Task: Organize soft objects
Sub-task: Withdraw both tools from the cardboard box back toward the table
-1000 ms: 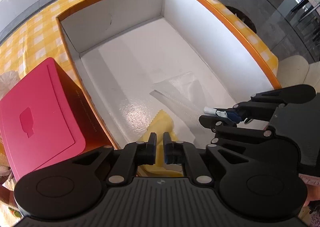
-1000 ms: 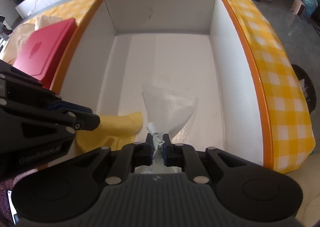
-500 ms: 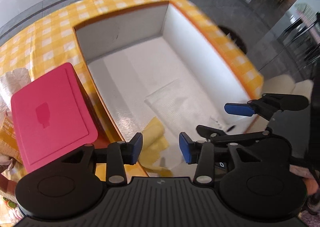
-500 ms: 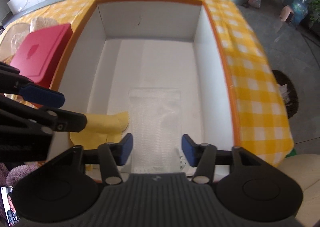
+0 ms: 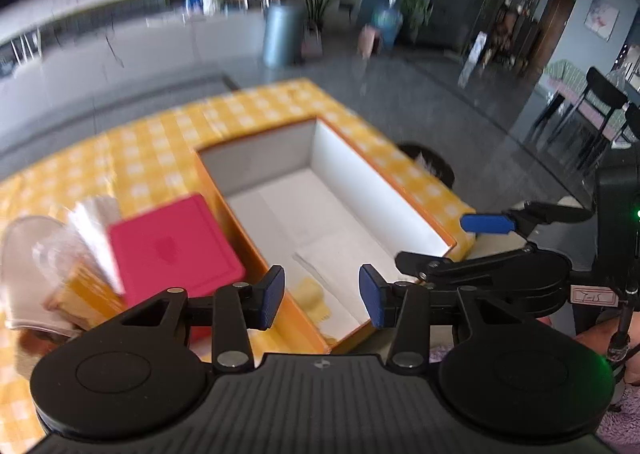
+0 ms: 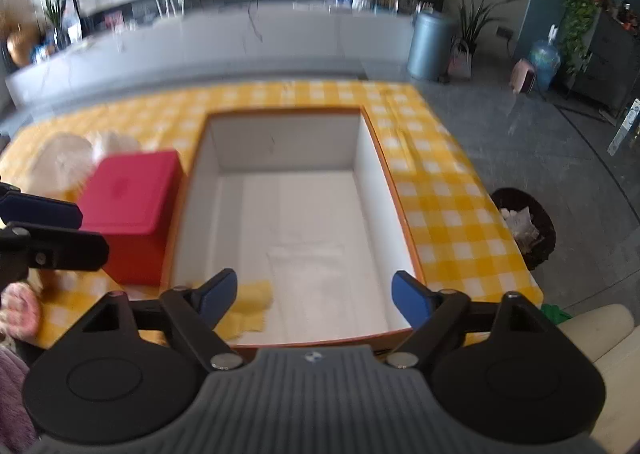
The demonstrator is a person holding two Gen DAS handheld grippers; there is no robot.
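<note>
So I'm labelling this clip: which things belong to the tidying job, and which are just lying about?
Job:
orange box
yellow cloth
clear bag
left gripper, open
right gripper, open

Lying about:
red box
checked tablecloth
white slipper

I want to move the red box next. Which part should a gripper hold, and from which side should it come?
Judging by its pose, take the red box from above across its two long side walls; it stands upright on the checked tablecloth, close beside the orange tray, so the tray side looks tight.
</note>
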